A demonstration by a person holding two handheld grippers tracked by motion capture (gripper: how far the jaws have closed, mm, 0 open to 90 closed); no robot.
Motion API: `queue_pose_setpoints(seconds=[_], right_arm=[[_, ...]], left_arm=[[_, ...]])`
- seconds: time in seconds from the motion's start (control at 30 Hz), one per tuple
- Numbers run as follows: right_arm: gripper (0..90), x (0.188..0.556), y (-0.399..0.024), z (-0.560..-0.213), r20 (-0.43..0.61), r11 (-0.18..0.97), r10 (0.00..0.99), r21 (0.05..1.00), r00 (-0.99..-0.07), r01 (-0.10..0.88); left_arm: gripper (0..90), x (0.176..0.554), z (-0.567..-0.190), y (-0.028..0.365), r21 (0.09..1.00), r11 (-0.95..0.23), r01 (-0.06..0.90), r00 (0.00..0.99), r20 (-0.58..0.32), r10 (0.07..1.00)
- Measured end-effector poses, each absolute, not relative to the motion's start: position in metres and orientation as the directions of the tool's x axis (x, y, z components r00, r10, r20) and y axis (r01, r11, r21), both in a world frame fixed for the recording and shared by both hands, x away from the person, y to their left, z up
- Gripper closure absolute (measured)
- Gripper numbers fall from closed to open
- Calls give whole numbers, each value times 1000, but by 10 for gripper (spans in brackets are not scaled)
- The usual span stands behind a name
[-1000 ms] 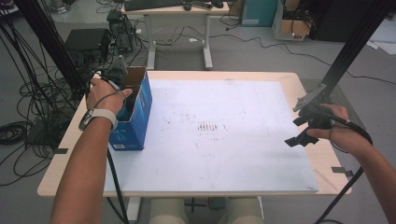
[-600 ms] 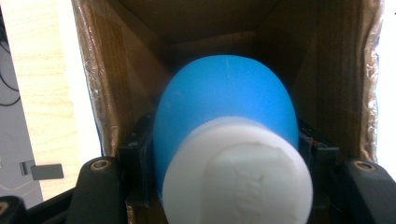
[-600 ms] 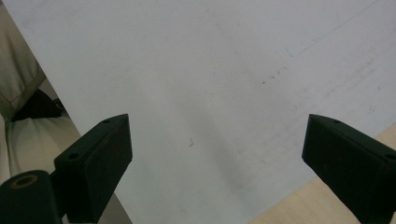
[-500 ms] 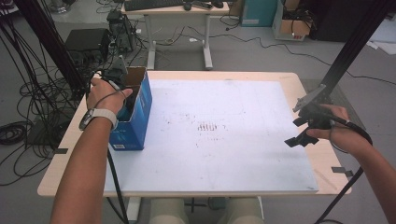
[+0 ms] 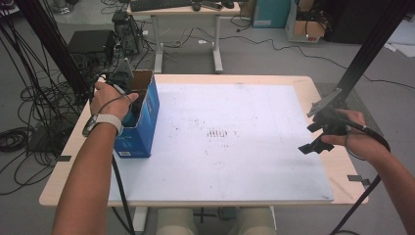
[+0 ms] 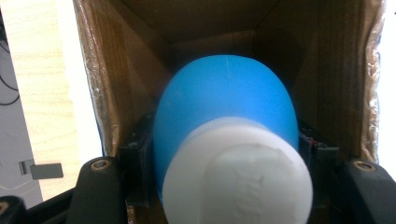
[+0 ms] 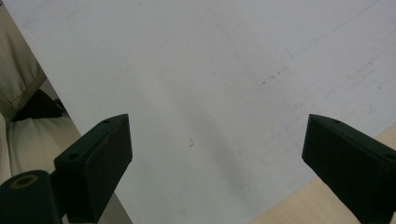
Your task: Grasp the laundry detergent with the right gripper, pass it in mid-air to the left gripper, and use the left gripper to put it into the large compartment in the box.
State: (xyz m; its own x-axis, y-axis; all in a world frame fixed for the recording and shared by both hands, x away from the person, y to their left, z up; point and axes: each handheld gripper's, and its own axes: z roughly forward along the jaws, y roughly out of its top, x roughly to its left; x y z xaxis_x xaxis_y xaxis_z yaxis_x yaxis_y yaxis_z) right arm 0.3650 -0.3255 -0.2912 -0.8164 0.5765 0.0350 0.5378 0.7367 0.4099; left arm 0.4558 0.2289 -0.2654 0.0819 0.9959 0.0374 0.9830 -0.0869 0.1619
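Observation:
An open blue cardboard box (image 5: 139, 125) stands at the table's left side. My left gripper (image 6: 226, 154) reaches down into it and is shut on a blue bottle (image 6: 224, 102) with a white cap (image 6: 238, 182); the box's brown inner walls (image 6: 112, 84) surround it. In the high view the left hand (image 5: 110, 98) covers the box's opening. My right gripper (image 5: 311, 138) hovers low over the right edge of the white board (image 5: 235, 142). Its jaws stand wide apart with nothing between them, also seen in the right gripper view (image 7: 217, 154).
The white board covers most of the wooden table (image 5: 73, 152), leaving narrow strips at the left and right edges. Cables and black equipment (image 5: 93, 44) lie on the floor beyond the left side. A second desk (image 5: 186, 10) stands behind the table.

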Motion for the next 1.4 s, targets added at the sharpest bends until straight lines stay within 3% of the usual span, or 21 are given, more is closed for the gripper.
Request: queue_pose_setpoints(seconds=[1.4], right_arm=[[84, 365, -327, -293, 42, 732, 582, 409, -812, 546]], left_arm=[[372, 457, -266, 229, 160, -95, 983, 90, 38, 995]])
